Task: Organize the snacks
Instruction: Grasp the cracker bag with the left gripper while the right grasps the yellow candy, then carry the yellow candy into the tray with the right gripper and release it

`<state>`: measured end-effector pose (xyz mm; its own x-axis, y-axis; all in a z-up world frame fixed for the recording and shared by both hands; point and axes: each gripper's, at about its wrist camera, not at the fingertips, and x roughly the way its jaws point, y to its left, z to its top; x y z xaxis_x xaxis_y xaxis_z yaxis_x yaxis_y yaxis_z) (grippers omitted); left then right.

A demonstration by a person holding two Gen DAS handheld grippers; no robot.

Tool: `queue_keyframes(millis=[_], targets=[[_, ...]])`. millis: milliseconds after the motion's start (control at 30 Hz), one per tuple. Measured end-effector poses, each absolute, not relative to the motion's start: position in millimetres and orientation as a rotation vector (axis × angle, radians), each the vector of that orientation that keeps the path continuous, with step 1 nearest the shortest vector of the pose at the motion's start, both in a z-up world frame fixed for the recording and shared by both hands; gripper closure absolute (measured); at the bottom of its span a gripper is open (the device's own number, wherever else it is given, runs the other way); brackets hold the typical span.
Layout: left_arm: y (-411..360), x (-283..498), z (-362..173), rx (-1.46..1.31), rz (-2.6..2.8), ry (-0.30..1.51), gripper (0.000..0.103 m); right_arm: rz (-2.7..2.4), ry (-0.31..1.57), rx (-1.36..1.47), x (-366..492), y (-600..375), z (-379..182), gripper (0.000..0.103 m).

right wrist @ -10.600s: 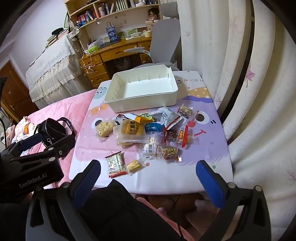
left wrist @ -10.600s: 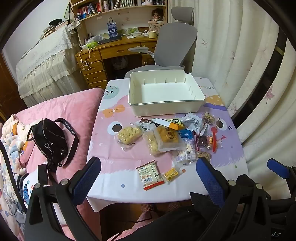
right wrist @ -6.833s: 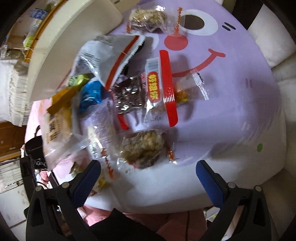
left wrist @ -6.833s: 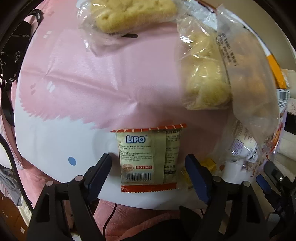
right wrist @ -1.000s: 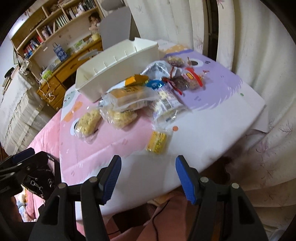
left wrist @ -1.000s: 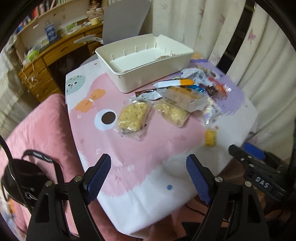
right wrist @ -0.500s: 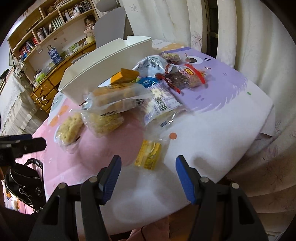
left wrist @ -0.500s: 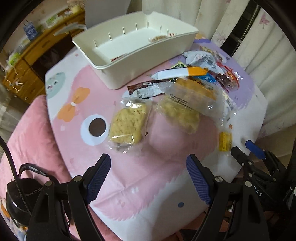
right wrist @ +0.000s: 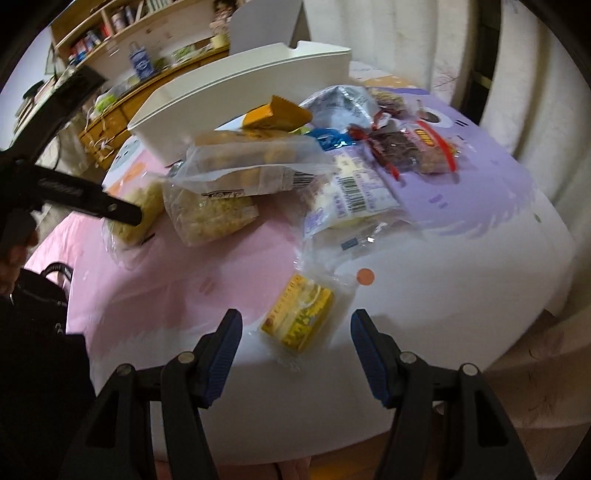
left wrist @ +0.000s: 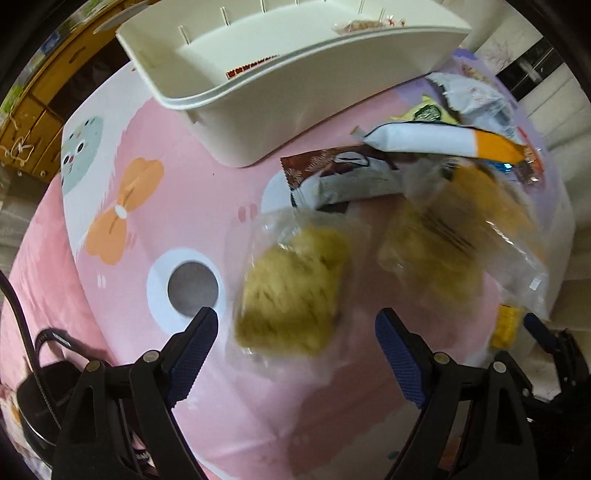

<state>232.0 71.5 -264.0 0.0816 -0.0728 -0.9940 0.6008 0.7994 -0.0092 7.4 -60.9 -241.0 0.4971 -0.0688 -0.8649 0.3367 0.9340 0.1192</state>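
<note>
Both fingers wide, empty | left gripper [left wrist: 295, 350]: cake pack [left wrist: 291, 291] | right gripper [right wrist: 295, 347]: yellow packet [right wrist: 301, 319]

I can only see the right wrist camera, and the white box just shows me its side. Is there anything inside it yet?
Observer: Yes. The left wrist view looks down into the white box, and a red-edged packet lies by its near wall.
Kid: Only that one?
Observer: No, a second small snack sits in the far corner.
Kid: What's the other grabber doing? I only see a black bar.
Observer: The left gripper is open, with its jaws wide apart, pointed at the yellow cake packet.
</note>
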Motion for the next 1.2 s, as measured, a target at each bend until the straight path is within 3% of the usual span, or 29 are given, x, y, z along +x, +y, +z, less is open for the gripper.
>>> queue_keyframes(millis=[300,500,667,900,1200], targets=[[73,256,-287,0.468,-0.508,1.473,0.022,-0.149,1.111,0.238,28,-61,-249,0.041],[76,256,-293,0.458,-0.528,1.446,0.035,-0.136,1.146,0.211,39,-62,-249,0.042],[76,246,-290,0.460,-0.557,1.397,0.049,-0.146,1.170,0.195,41,-64,-248,0.055],[88,238,-291,0.434,-0.524,1.406,0.049,-0.169,1.184,0.231,41,-72,-248,0.072],[117,201,-285,0.374,-0.511,1.419,0.049,-0.204,1.178,0.325,30,-72,-246,0.075]])
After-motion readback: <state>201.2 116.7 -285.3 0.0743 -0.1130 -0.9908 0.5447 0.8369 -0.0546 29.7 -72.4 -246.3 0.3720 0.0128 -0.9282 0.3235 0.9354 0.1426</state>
